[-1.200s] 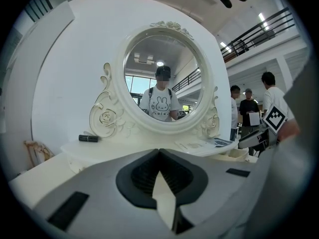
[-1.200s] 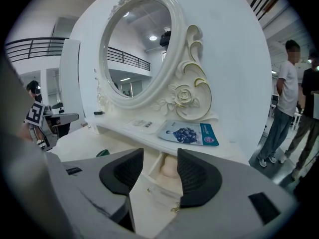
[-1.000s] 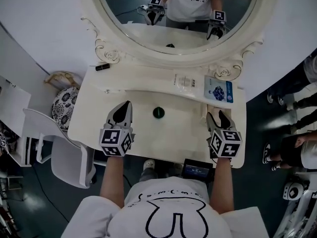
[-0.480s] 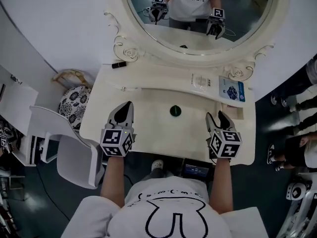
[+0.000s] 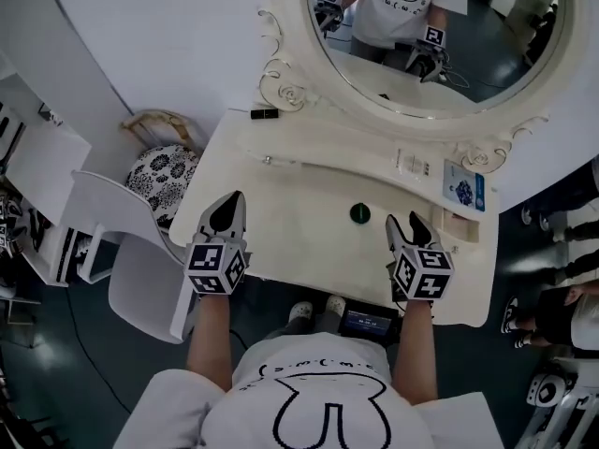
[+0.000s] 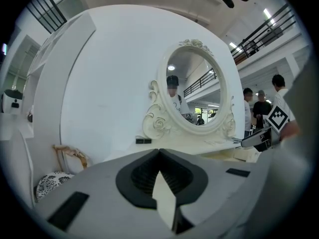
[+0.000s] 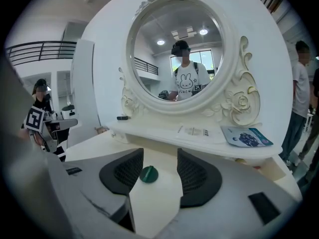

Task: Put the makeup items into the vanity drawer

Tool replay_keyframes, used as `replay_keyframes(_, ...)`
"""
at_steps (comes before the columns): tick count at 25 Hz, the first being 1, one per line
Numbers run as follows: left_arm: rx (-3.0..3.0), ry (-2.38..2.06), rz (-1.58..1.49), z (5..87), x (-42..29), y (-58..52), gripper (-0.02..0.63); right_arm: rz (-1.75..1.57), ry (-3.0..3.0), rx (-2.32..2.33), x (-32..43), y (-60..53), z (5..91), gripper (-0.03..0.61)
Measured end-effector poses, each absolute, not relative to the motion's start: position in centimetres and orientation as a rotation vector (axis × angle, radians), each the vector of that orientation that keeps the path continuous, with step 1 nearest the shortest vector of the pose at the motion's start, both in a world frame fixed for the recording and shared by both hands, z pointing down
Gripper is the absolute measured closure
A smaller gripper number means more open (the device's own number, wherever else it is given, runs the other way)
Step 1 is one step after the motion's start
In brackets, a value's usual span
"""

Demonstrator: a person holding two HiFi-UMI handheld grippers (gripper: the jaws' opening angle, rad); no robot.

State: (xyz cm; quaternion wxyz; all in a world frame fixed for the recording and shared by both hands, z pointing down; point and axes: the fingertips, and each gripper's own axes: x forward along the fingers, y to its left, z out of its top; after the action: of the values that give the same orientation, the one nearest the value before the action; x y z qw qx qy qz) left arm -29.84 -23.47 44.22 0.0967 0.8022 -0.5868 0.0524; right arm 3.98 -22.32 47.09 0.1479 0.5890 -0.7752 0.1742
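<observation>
right gripper view: our right claw (image 7: 160,158) gapes empty, the green pot (image 7: 148,174) lined up ahead; our left claw (image 6: 159,152) is pinched together. we should advance level, then squeeze gently.

Green jar (image 5: 360,214) on cream vanity top (image 5: 281,209)
</observation>
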Motion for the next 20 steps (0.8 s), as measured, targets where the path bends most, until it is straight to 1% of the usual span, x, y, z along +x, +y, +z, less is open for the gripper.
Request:
replay_keyframes(11,2.209,-1.911,0.139,44.4,-35.2,-21.4,0.6,0.484,-2.32,1.483,-1.7,-25.5,47.7,0.391)
replay_keyframes(20,2.103,-1.963,0.16,46.0,-37.3,-20.2,0.6,0.497,-2.316,1.387,-3.4,-26.9,49.1,0.391)
